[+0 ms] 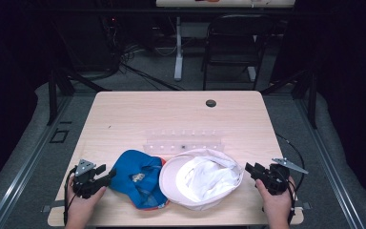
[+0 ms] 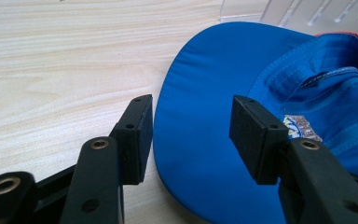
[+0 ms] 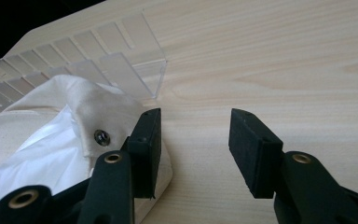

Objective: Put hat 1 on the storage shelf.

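left gripper (image 2: pixel 191 135): jaws apart, blue cap (image 2: pixel 223 140) brim between, ungripped
right gripper (image 3: pixel 193 140): jaws apart beside white hat (image 3: pixel 51 149)
progress: nothing gripped yet; both lie on counter (image 1: pixel 138 112)

A dim lab: bare wooden table (image 1: pixel 124 114), floor cables (image 1: pixel 138 71), folding chair (image 1: pixel 233 43).

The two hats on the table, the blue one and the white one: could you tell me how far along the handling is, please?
Nothing looks done yet: the blue cap and the white hat lie upside down, side by side, in front of the clear rack. In hand: the left tool is open with the cap's brim between its jaws; the right tool is open at the hat's edge. Gripping and moving both remain.
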